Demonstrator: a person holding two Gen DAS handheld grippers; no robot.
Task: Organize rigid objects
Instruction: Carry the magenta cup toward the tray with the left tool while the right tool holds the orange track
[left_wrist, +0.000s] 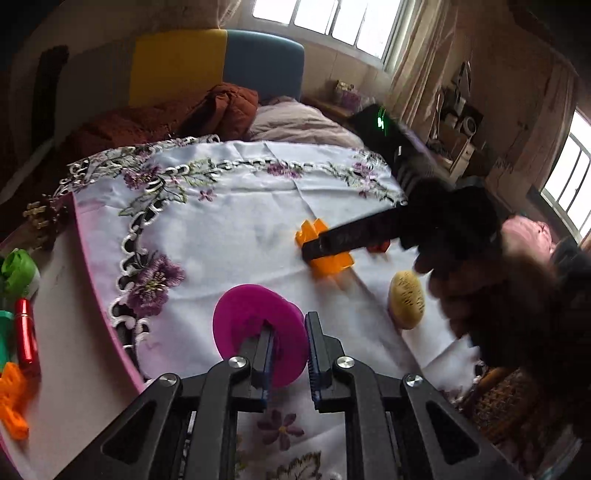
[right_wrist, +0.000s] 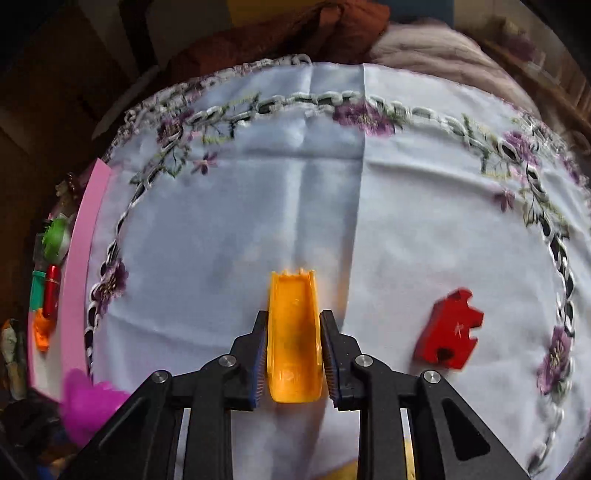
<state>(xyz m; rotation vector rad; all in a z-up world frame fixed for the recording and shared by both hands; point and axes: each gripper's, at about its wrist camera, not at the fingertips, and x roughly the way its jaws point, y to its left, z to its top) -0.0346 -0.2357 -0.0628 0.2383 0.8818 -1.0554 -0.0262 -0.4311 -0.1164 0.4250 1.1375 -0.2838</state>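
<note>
My left gripper (left_wrist: 289, 328) is shut on a magenta round lid-like piece (left_wrist: 255, 325), held just above the white embroidered cloth (left_wrist: 229, 229). My right gripper (right_wrist: 292, 325) is shut on an orange plastic clip-like piece (right_wrist: 293, 332); in the left wrist view it reaches in from the right over that orange piece (left_wrist: 325, 258). A red puzzle-shaped block (right_wrist: 448, 330) lies on the cloth to the right. A yellow oval sponge-like object (left_wrist: 406, 299) lies near the right hand. The magenta piece (right_wrist: 86, 402) shows at the lower left of the right wrist view.
A pink-rimmed tray (left_wrist: 92, 295) at the left holds a red tube (left_wrist: 26, 336), a green item (left_wrist: 16, 273) and an orange piece (left_wrist: 13, 398). It also shows in the right wrist view (right_wrist: 79, 266). Bedding and pillows lie behind the cloth.
</note>
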